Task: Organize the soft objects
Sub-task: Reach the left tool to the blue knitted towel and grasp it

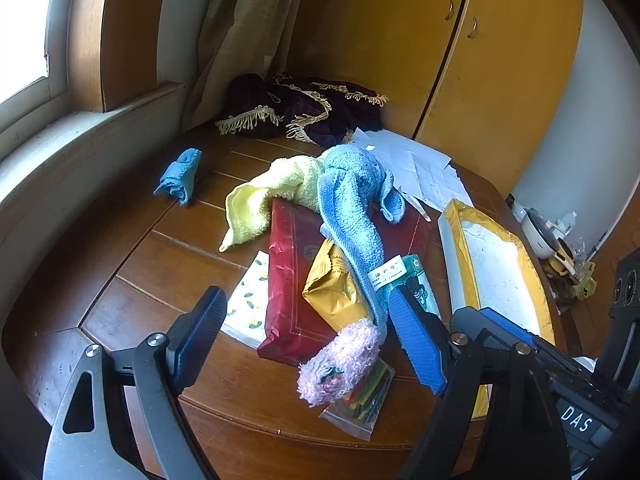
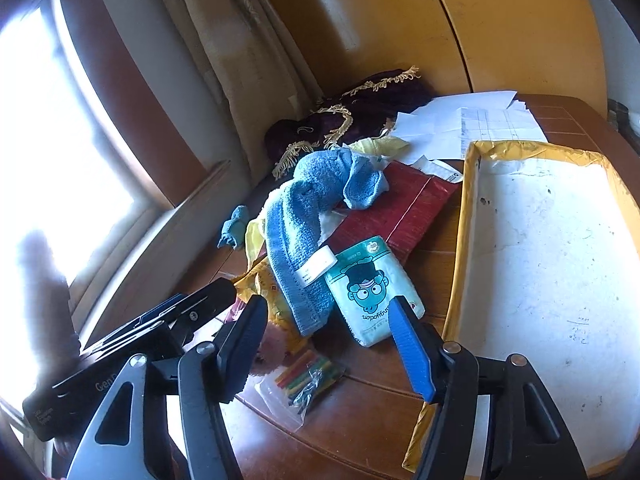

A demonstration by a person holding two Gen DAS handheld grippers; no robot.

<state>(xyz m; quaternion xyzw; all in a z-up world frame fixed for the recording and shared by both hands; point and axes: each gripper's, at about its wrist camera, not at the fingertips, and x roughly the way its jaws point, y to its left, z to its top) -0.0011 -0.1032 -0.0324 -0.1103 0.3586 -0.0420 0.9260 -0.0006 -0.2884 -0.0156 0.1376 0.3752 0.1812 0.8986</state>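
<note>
Long blue towel (image 1: 352,216) sprawls crumpled across the red packet (image 1: 292,280), white tag at its near end, a yellow towel (image 1: 272,196) bunched against its far left, a small blue cloth (image 1: 179,176) further left, a pink fluffy piece (image 1: 340,360) at the packet's near edge.

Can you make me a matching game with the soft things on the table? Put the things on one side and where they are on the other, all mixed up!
Things:
1. long blue towel
2. yellow towel
3. small blue cloth
4. pink fluffy thing

Places:
A. alone on the bare wood near the window side
B. at the near end of the pile, lying on a clear bag of coloured sticks
C. draped over the red packet, with a white label near its end
D. partly under the long blue towel, hanging off the red packet's far left corner

Pairs: 1-C, 2-D, 3-A, 4-B
</note>
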